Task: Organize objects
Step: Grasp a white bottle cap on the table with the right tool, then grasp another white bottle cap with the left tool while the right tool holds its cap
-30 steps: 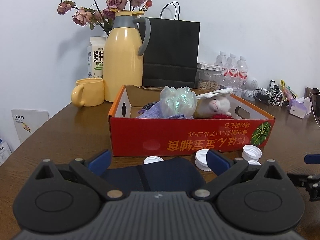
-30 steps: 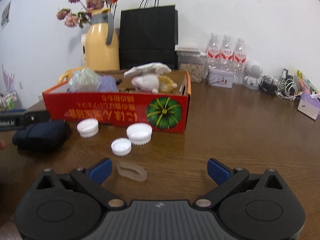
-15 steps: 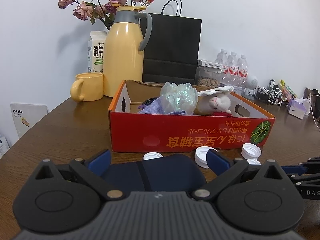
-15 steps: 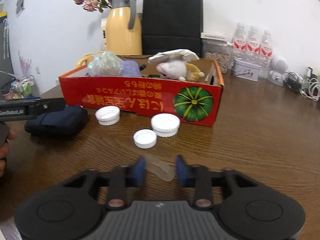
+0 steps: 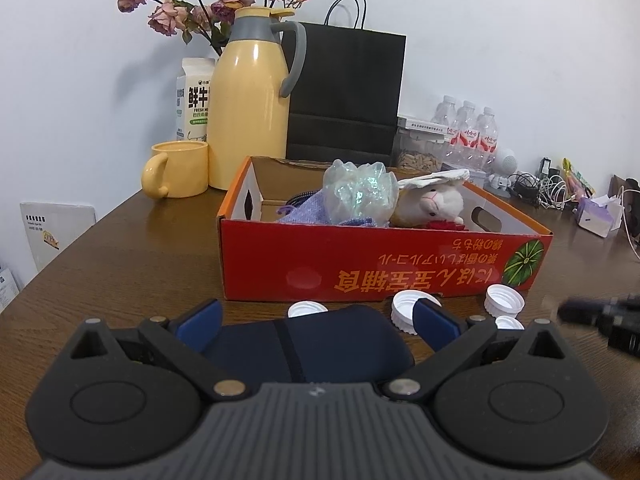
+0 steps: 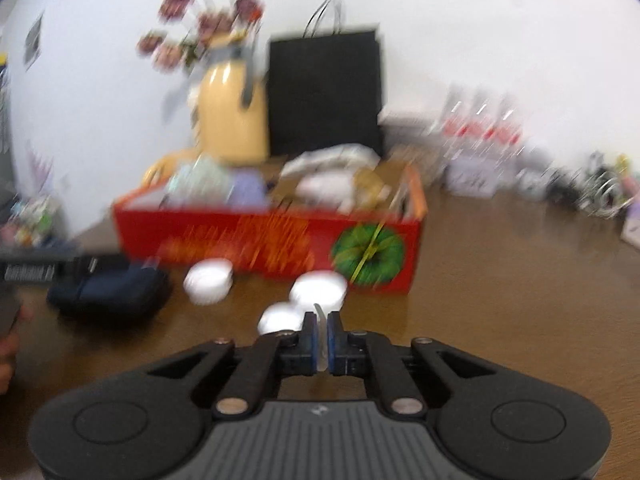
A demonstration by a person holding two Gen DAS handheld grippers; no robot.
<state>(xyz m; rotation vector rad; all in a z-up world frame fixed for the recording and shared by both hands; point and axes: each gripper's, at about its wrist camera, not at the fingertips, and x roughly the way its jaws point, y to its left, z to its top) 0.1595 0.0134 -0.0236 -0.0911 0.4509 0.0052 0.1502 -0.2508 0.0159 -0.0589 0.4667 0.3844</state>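
Observation:
A red cardboard box (image 5: 384,264) holds a crumpled plastic bottle (image 5: 360,192), a purple cloth and a plush toy (image 5: 430,204). My left gripper (image 5: 316,316) is open, its blue fingers on either side of a dark navy pouch (image 5: 308,344) on the table. Several white caps (image 5: 504,300) lie in front of the box. My right gripper (image 6: 320,332) is shut on a thin translucent plastic piece (image 6: 320,314), lifted above the table. That view is blurred; the box (image 6: 268,236), the caps (image 6: 208,278) and the pouch (image 6: 108,290) show in it.
A yellow thermos (image 5: 252,100), yellow mug (image 5: 178,168), milk carton (image 5: 194,100), black paper bag (image 5: 344,92) and water bottles (image 5: 466,128) stand behind the box. Cables and small items (image 5: 560,192) lie at the far right.
My right gripper closed on the translucent plastic piece and lifted it off the table, moving fast. My left gripper stayed open around the pouch, shifting slightly.

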